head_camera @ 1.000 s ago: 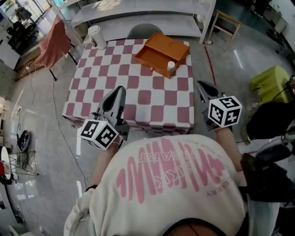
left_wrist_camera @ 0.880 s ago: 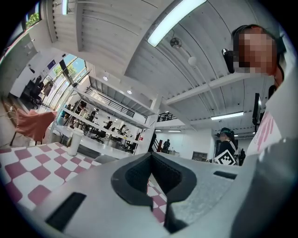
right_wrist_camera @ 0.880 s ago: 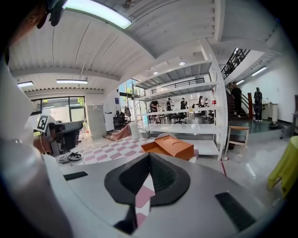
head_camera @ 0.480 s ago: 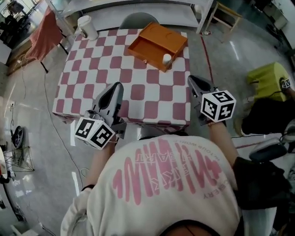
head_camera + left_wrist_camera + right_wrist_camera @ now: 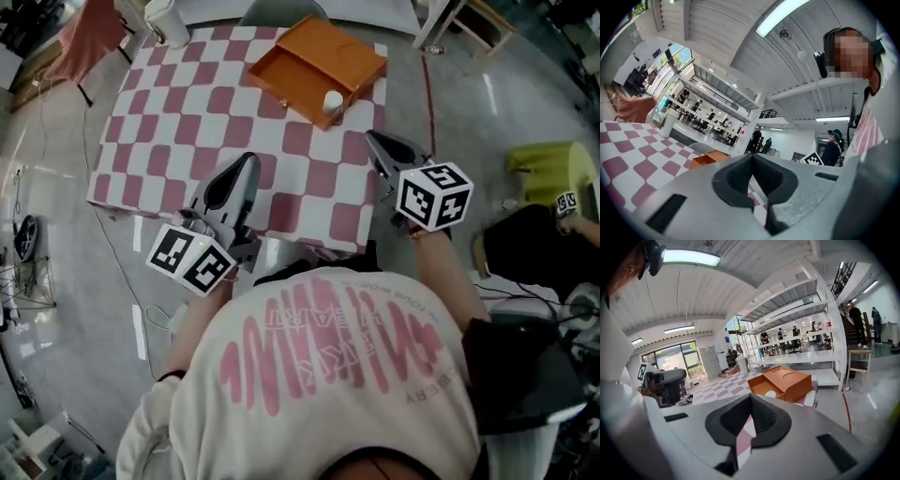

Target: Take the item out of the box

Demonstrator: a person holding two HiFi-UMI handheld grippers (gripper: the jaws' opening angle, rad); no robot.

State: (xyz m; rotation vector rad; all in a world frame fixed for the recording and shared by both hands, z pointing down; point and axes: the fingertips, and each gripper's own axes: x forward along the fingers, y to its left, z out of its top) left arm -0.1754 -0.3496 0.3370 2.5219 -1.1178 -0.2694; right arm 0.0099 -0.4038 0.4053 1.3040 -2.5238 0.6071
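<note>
Your left tool [image 5: 247,163] and right tool [image 5: 372,139]: jaws together, empty. White item [image 5: 332,101] sits in orange box's [image 5: 319,56] open tray, far across worktop [image 5: 187,122]. Likely light and rigid; pinch its sides.

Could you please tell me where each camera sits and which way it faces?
Head view: head-mounted, steeply down onto checkered table; shirt shows.
Left gripper view: on left hand-held gripper, across the table; shut jaws show.
Right gripper view: on right hand-held gripper, toward orange box; shut jaws show.
Shared: all see the orange box.
</note>
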